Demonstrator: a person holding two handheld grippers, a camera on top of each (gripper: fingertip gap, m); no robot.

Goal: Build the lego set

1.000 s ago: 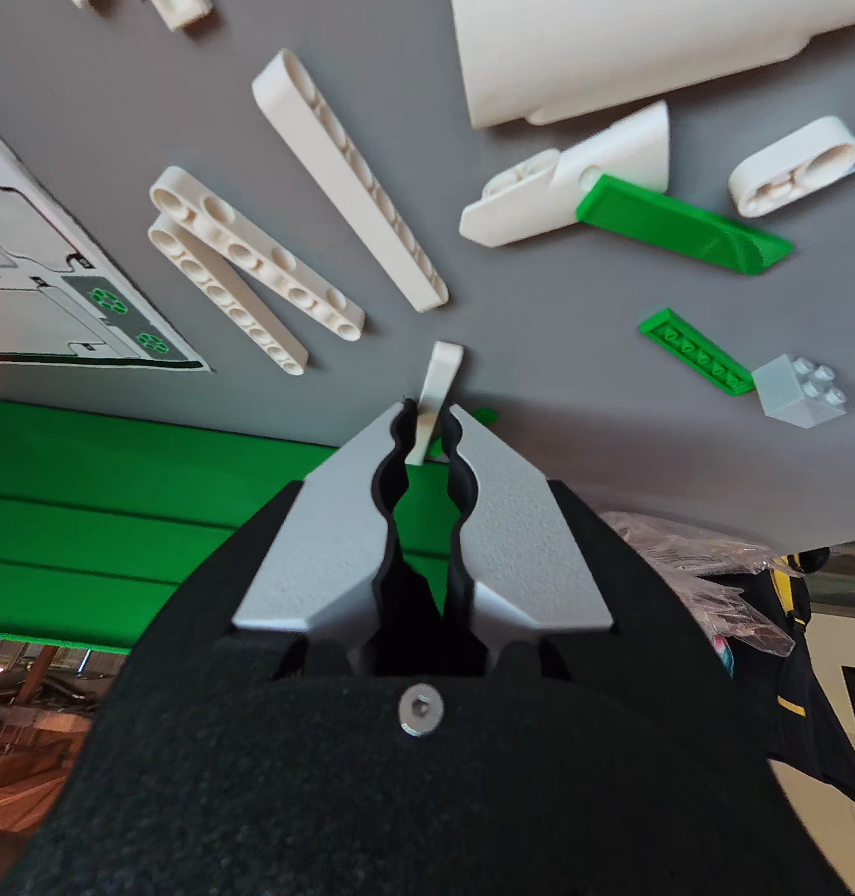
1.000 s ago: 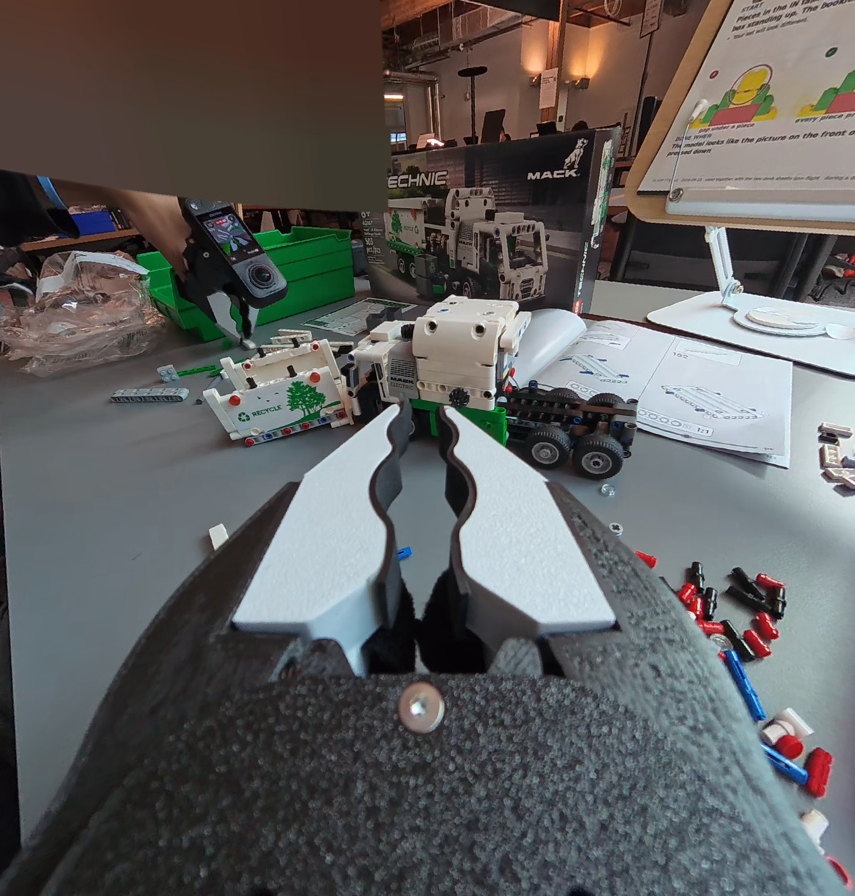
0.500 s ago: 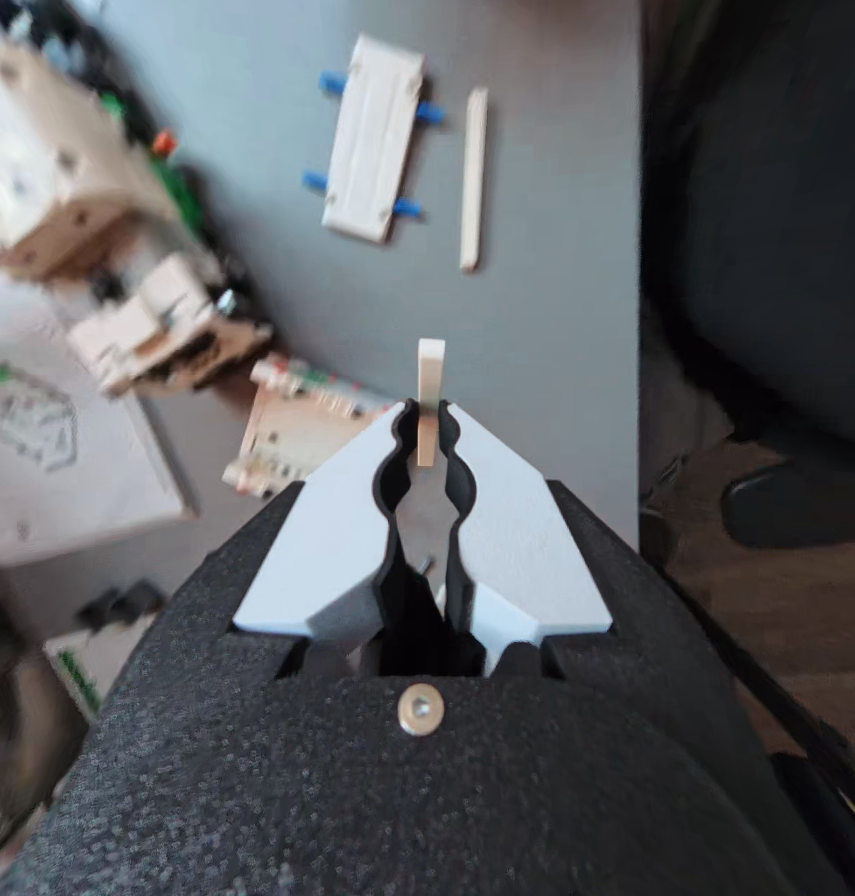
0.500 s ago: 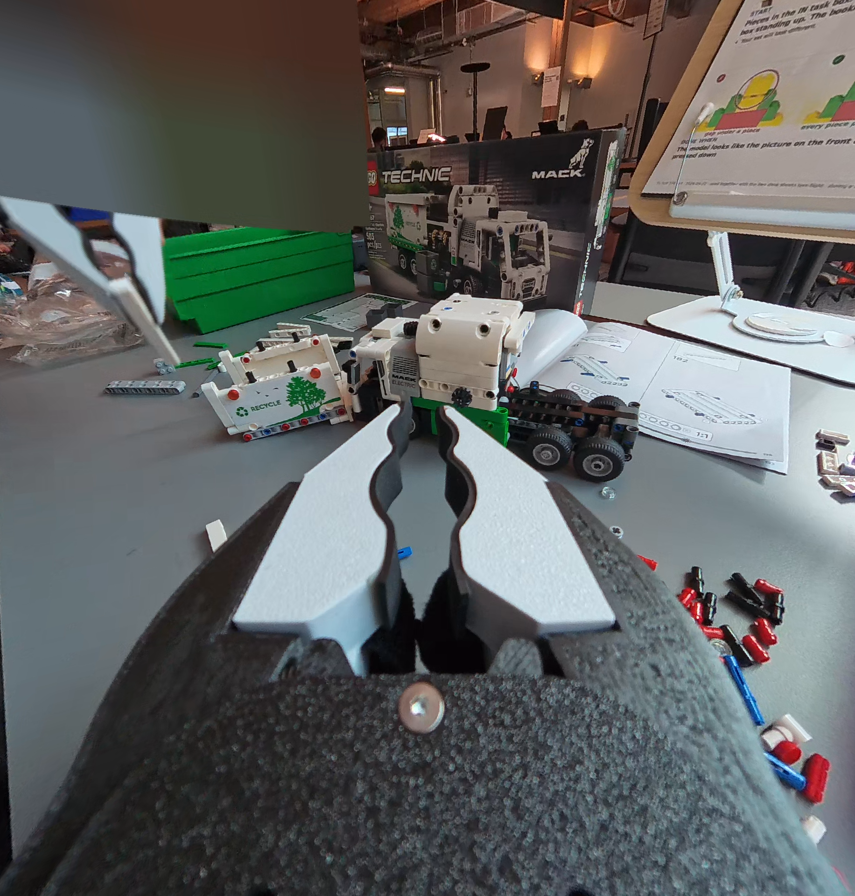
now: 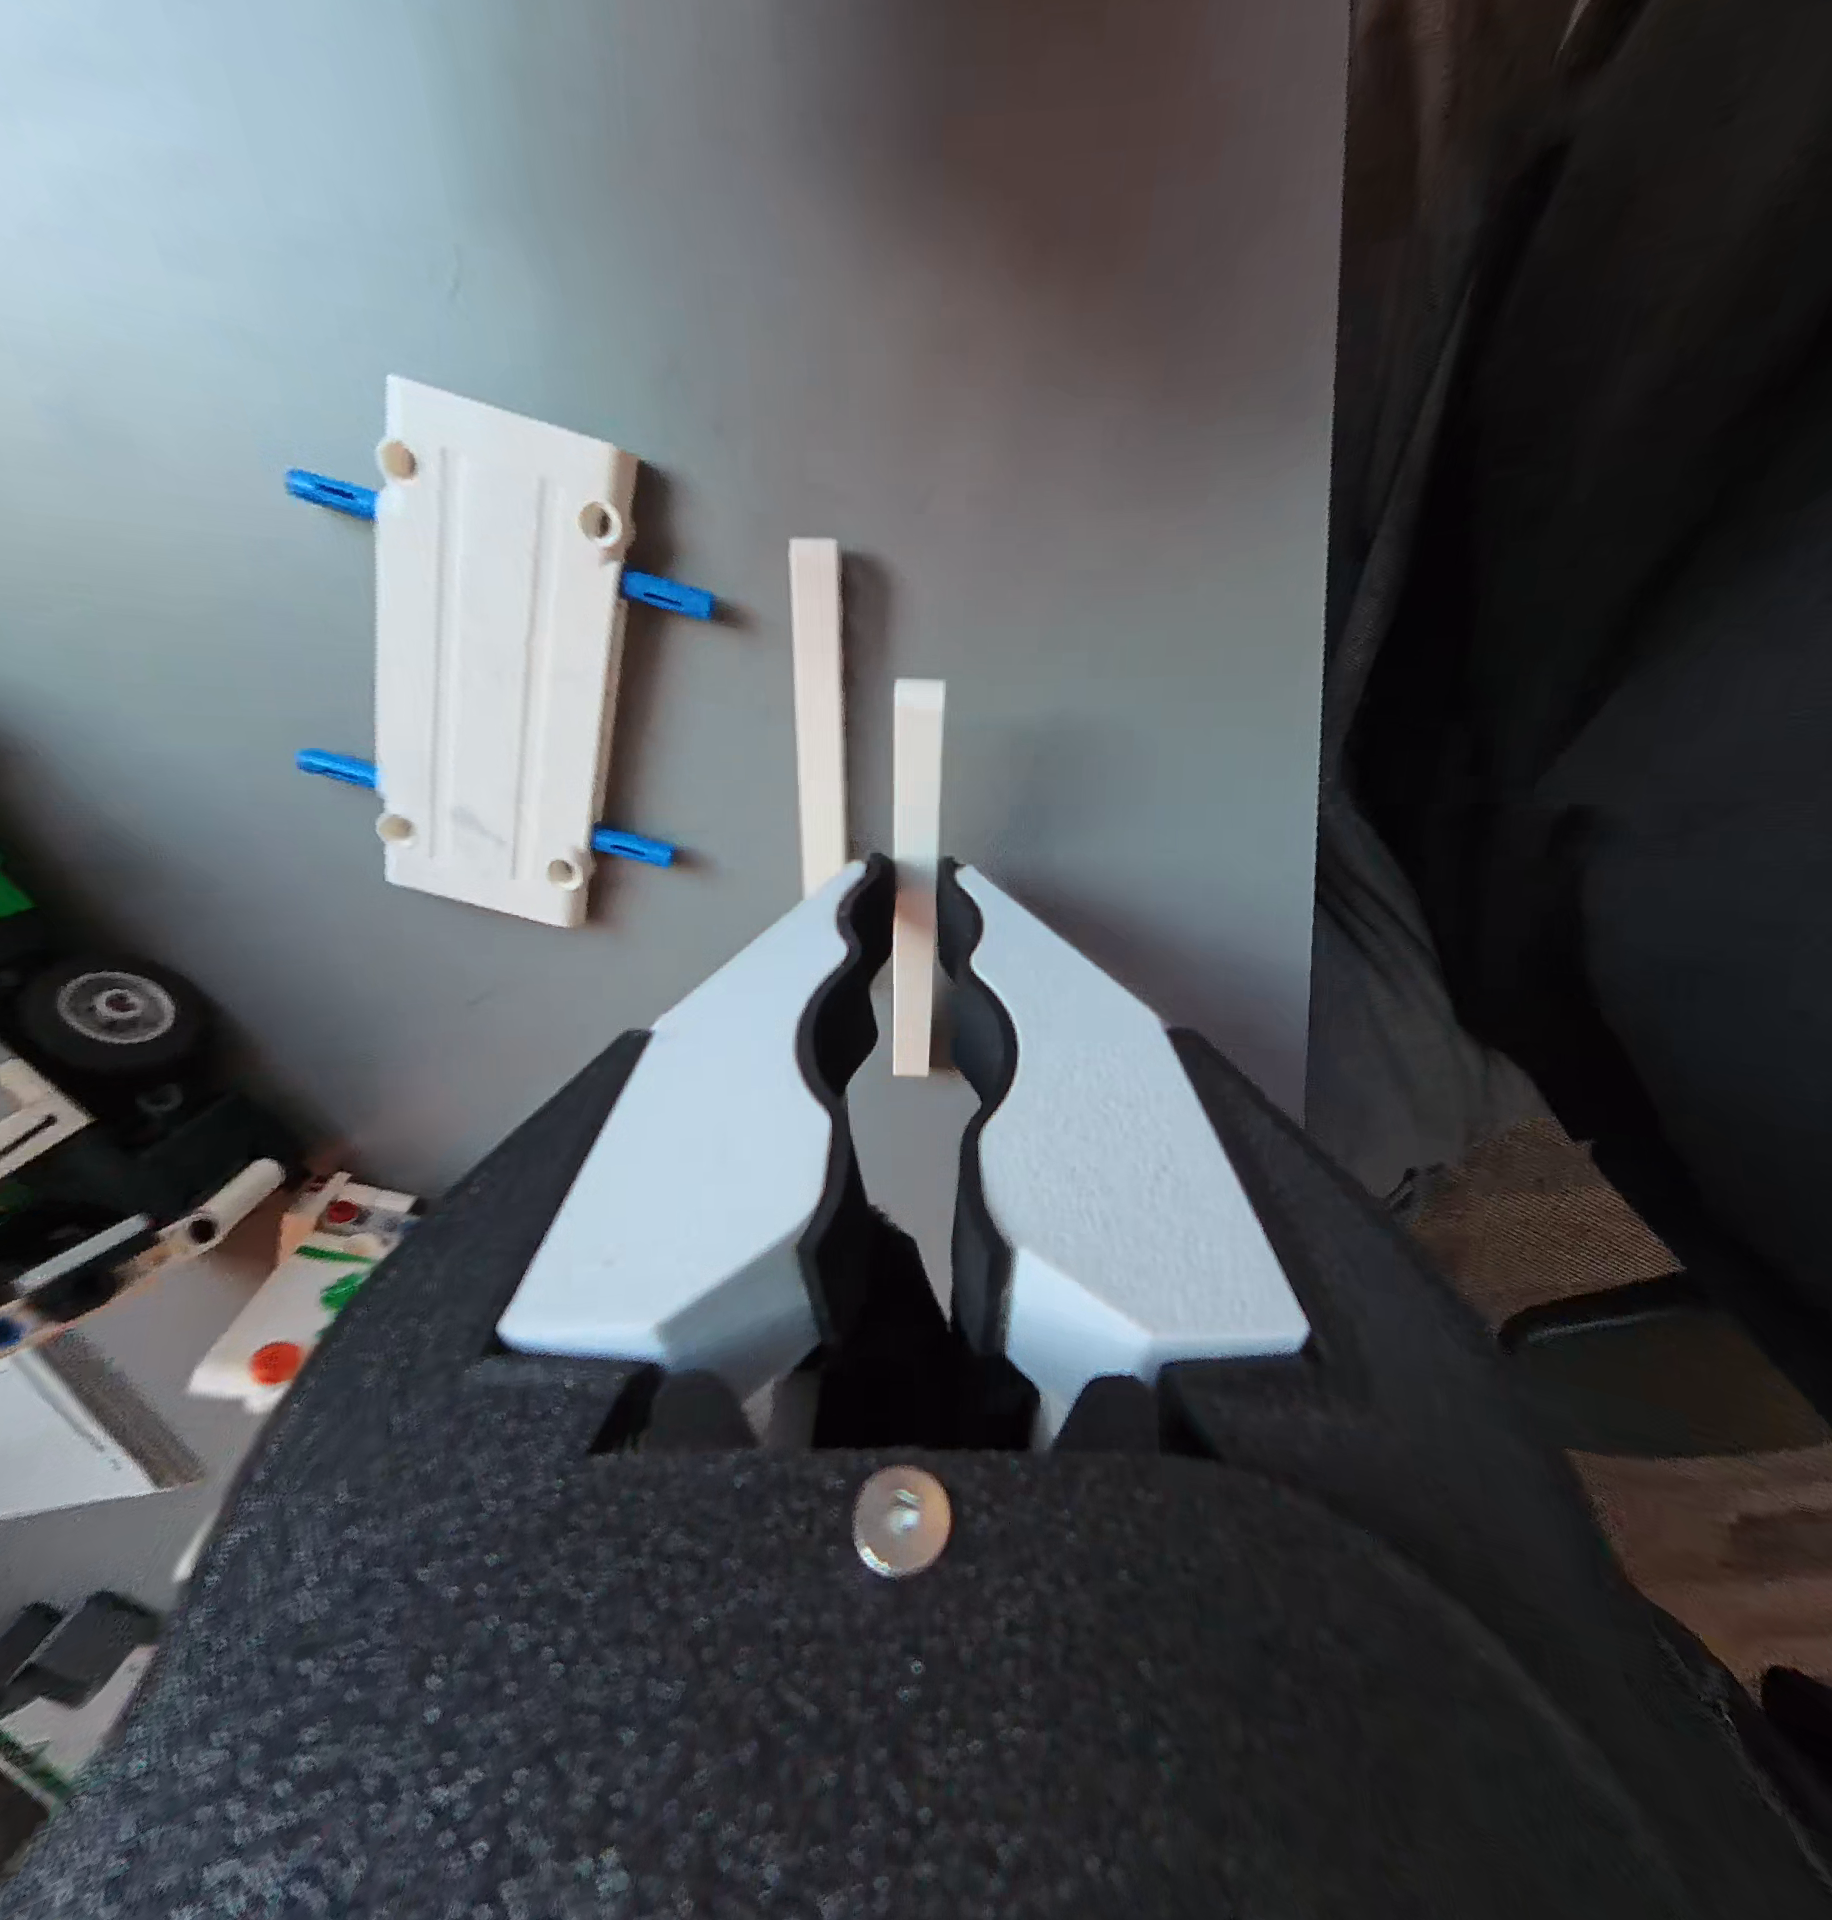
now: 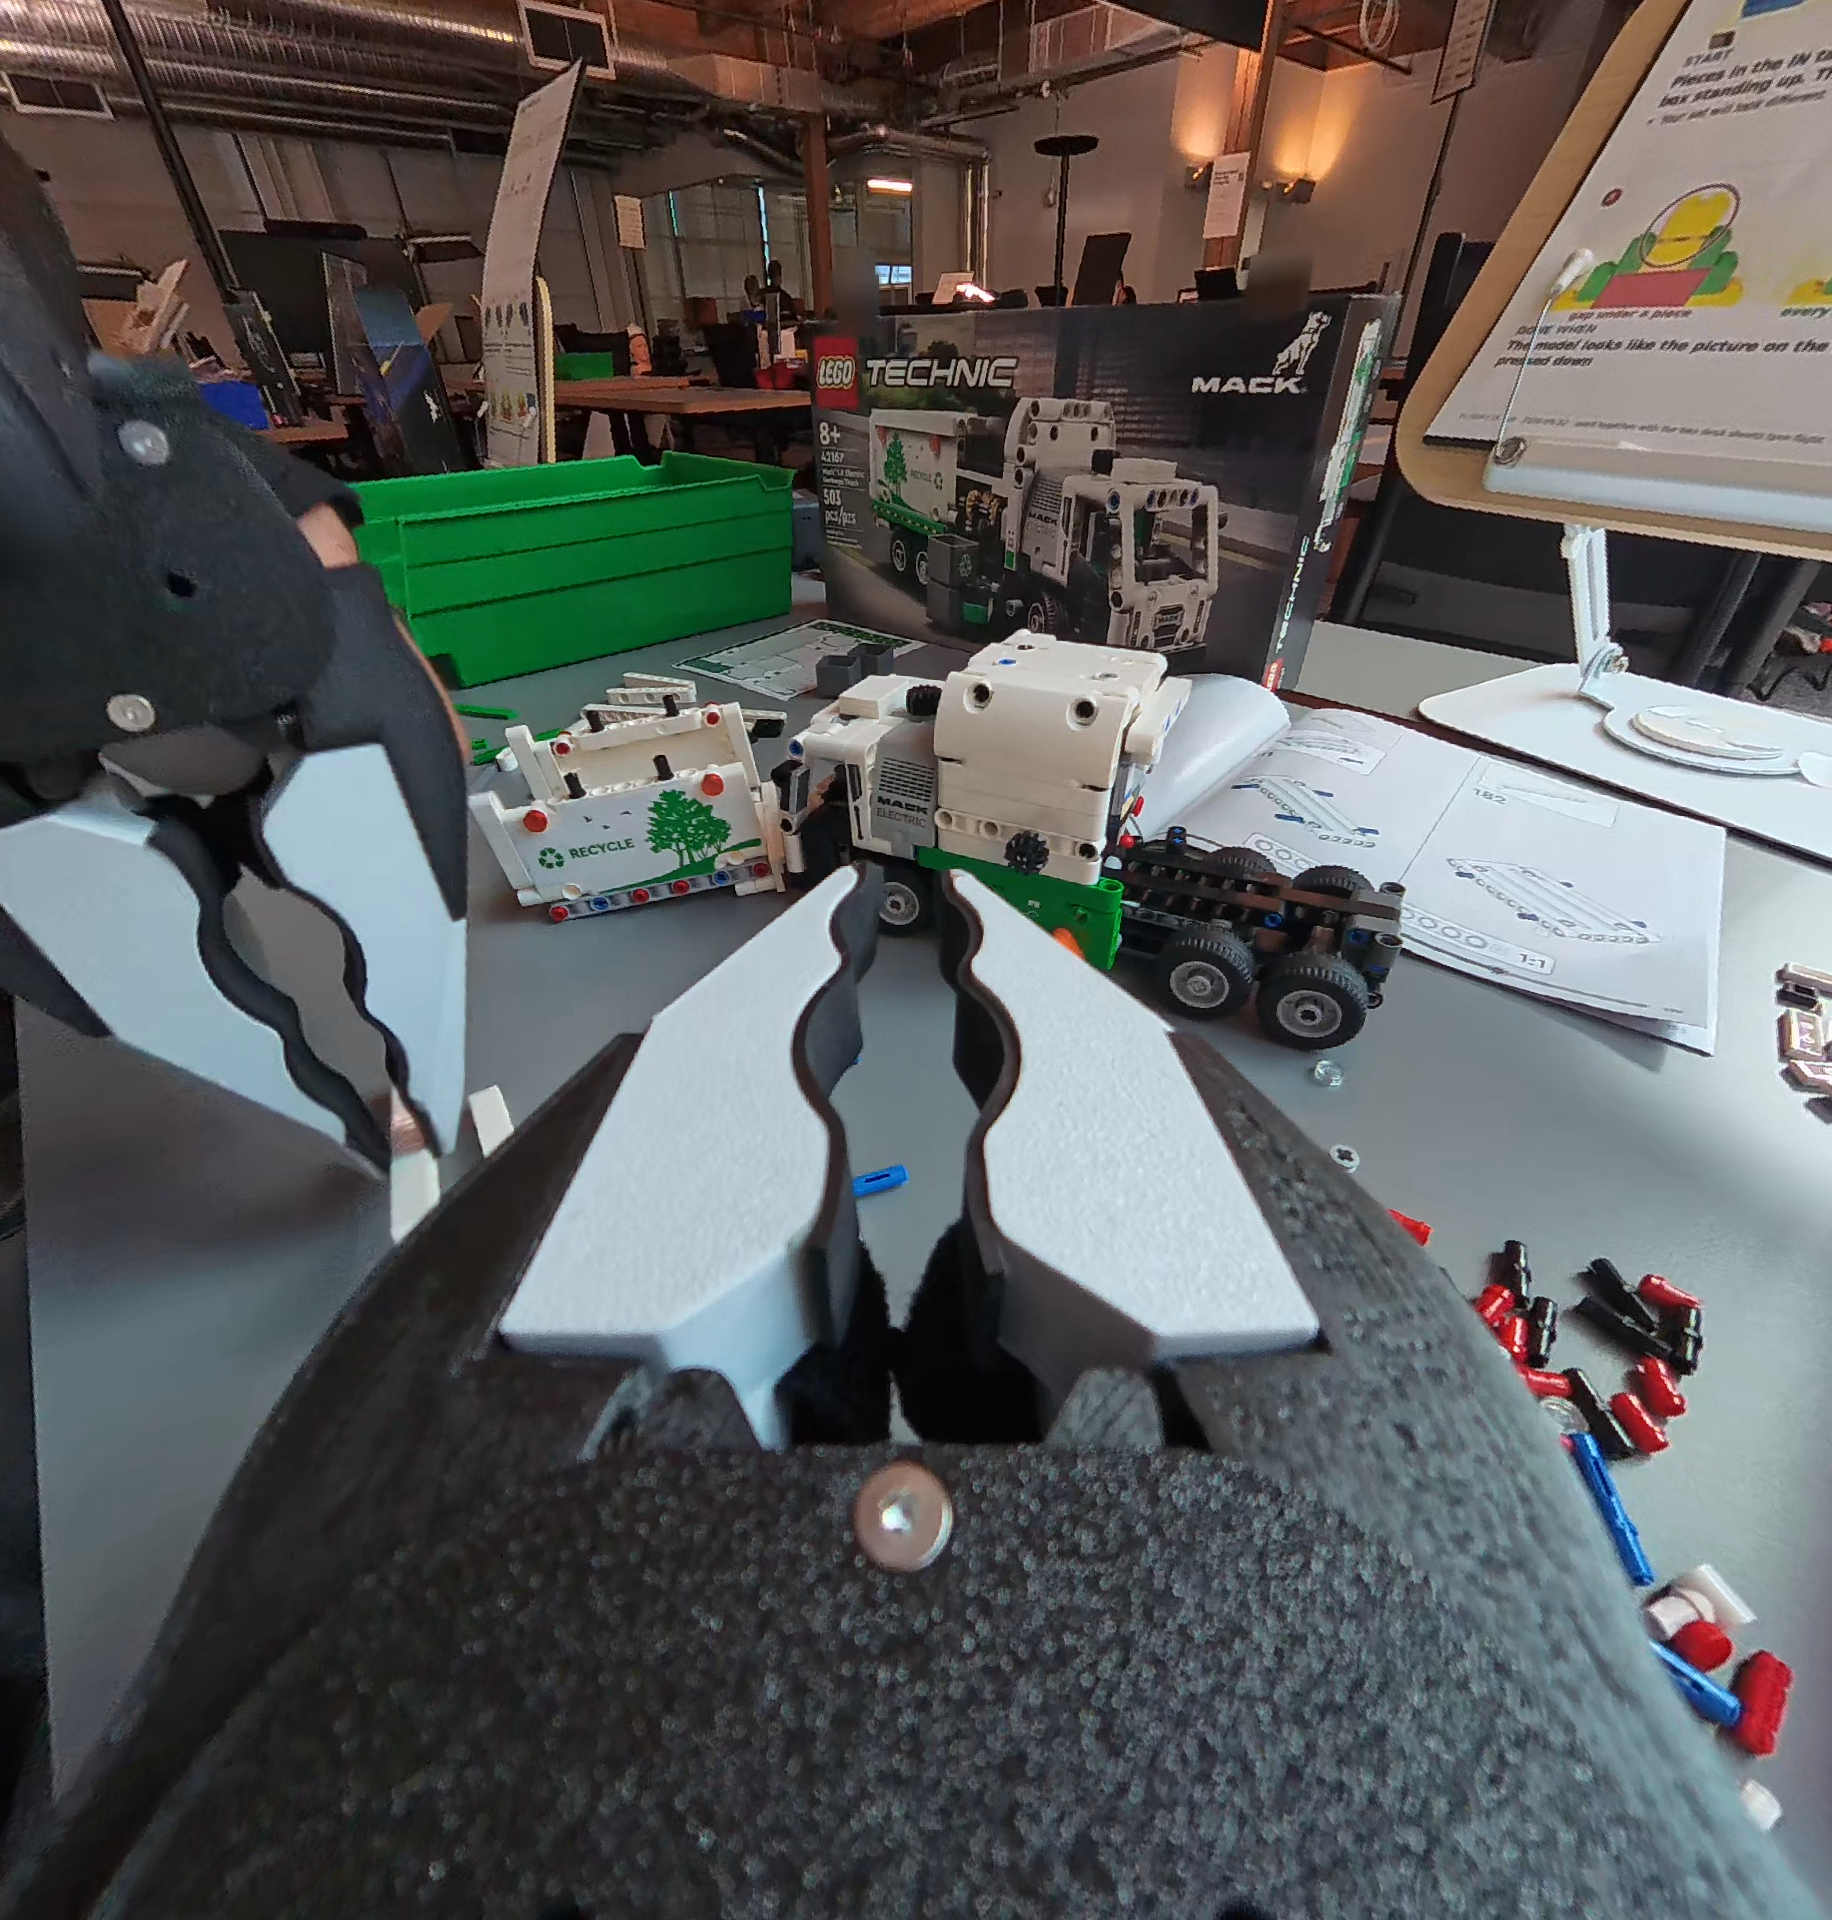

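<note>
Left tongs (image 5: 907, 868) are clenched on a thin flat white plastic tile (image 5: 917, 790), pinched only at the very tips, most of the tile sticking out forward. They point down at the grey desk (image 5: 1099, 416) close to its right edge, beyond which there is dark fabric and floor.

Risks as I judge them:
- Tip-only pinch on a smooth piece: any twist or contact could pivot it or pop it out, and this near the edge it could go off the desk.
- A matching long white tile (image 5: 816, 717) lies flat just left of the held one; coming down crooked could knock it.
- A white ribbed panel with four blue pins (image 5: 496, 655) lies further left and is well apart, so low collision risk.

Right tongs (image 6: 907, 883) hang a little apart, nothing between them, aimed over the desk at the part-built white and green truck (image 6: 1037, 790) and the white printed side panel (image 6: 631, 831) to its left. Farther back are the green bin (image 6: 579, 561) and the set's box (image 6: 1078, 468).

Loose red and black pins (image 6: 1598, 1351) lie near right; a low sweep of the right tongs would scatter them.
</note>
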